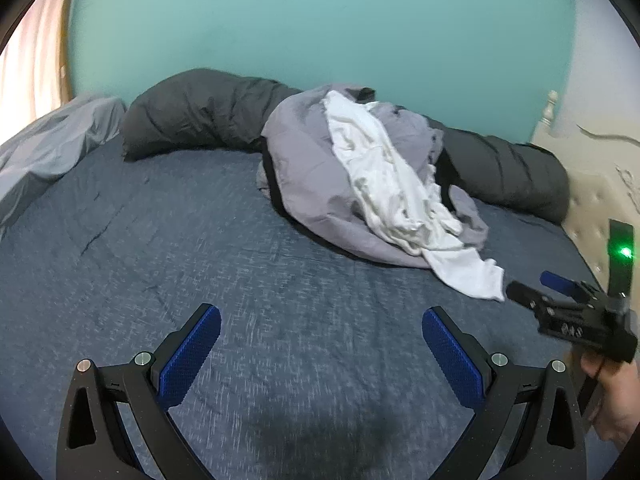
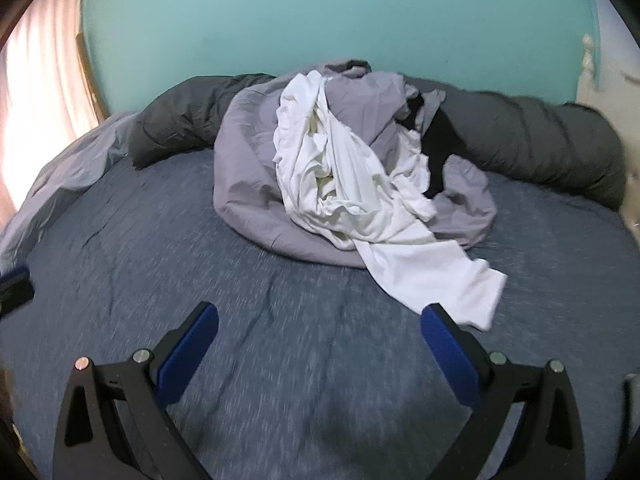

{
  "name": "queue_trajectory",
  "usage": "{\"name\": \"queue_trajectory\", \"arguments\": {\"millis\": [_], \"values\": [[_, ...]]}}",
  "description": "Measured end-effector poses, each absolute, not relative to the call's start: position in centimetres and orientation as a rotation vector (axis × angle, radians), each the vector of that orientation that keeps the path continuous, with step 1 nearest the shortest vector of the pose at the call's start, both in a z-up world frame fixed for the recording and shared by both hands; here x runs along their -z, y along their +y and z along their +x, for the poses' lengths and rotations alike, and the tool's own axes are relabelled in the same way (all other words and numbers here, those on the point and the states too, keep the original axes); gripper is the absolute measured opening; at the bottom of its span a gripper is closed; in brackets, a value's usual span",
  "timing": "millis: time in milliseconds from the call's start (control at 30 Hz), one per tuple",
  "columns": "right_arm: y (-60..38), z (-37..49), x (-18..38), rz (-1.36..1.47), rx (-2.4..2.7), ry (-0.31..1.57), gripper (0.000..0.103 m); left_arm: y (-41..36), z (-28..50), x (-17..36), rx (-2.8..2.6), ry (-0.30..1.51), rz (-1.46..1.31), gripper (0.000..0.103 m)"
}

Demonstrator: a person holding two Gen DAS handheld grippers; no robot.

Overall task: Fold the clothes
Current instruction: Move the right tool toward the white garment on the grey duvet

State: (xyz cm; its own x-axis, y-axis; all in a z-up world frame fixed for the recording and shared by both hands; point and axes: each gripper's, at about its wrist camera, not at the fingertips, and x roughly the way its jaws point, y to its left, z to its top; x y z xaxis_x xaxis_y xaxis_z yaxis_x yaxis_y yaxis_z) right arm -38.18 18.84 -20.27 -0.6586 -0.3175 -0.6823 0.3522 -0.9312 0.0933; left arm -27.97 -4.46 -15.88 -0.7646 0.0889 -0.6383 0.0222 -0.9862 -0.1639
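a teal wall (image 2: 320, 20) filled the top of the frame. a bed with a blue cover (image 2: 160, 248) lay below it. a bright curtain (image 2: 36, 92) glowed at upper left, a cream headboard (image 1: 592, 184) stood at right.

left gripper (image 1: 321, 334): jaws wide apart, empty | right gripper (image 2: 319, 332): jaws wide apart, empty

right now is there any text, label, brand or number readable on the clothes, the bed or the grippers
None: no readable text in either view.
White garment and grey garment: no tag or print shows.
Blue bed cover: only the weave pattern.
Left gripper and right gripper: no readable markings on them.
Right gripper seen from the left wrist: small pale marks on its body, too blurred to read; a green light glows above it.
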Motion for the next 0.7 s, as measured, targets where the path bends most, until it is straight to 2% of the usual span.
{"name": "queue_trajectory", "arguments": {"millis": [600,700], "values": [[14.4,-52.3,28.2,1.068,2.582,0.112,0.101,-8.0,-37.4,25.2,-2.906,-0.443,-1.183,0.103],[13.7,-54.0,29.2,1.067,2.585,0.123,0.085,-8.5,-37.9,26.2,-2.898,-0.474,-1.194,0.103]]}}
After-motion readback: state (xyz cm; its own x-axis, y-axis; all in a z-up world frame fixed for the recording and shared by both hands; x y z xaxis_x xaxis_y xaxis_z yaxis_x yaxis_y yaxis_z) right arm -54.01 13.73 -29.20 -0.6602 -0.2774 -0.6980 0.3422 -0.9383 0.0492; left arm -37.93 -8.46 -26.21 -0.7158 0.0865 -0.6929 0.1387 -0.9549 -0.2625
